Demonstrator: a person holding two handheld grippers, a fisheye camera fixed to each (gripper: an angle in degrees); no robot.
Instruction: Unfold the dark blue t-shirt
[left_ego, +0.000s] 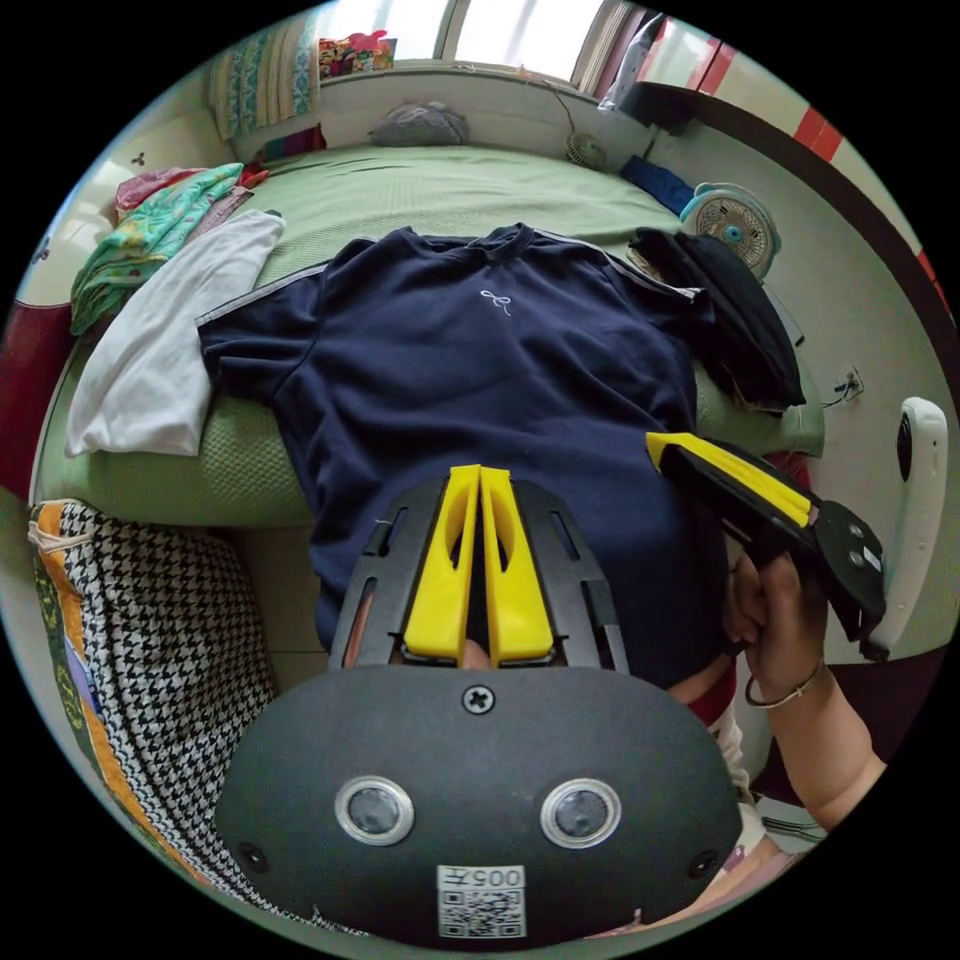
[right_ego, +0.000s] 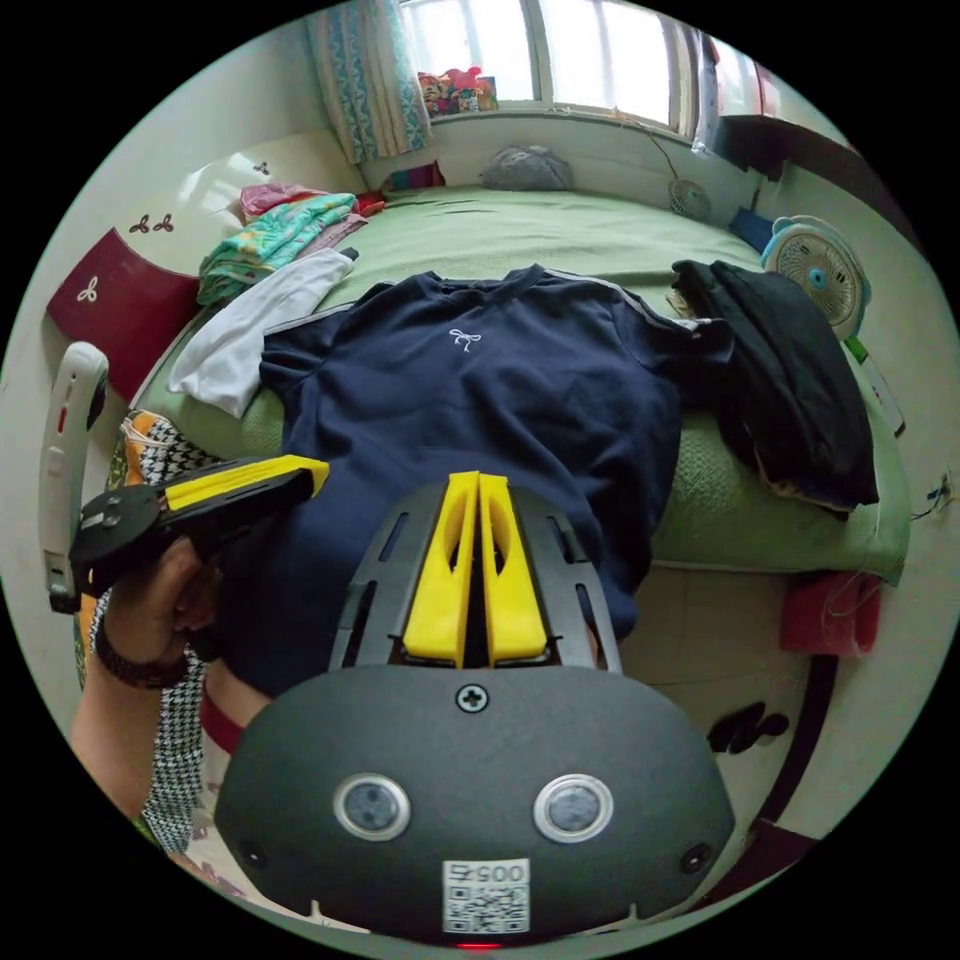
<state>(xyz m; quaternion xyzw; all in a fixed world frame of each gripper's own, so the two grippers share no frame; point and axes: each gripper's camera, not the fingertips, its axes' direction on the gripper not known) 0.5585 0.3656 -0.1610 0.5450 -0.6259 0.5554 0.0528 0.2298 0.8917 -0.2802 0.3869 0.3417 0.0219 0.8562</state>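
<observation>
Two clenched grippers hover over the hem: your left gripper (left_ego: 480, 475), jaws pressed together and empty, then your right gripper (right_ego: 478, 480), likewise. Your dark blue t-shirt (left_ego: 470, 390) lies spread on the bed (left_ego: 440, 190), hem overhanging the edge.

The dark blue t-shirt (right_ego: 480, 400) lies spread face up on the green bed (right_ego: 560, 225), its hem hanging over the edge toward 6 o'clock. The right claw (right_ego: 478, 480) sits over the hem, yellow jaws together. At 9 o'clock the left claw (right_ego: 315, 470), held in a hand (right_ego: 165, 600), points at the shirt's side. Black clothes (right_ego: 800, 390) lie at 3 o'clock, a white garment (right_ego: 250, 330) at 10.
</observation>
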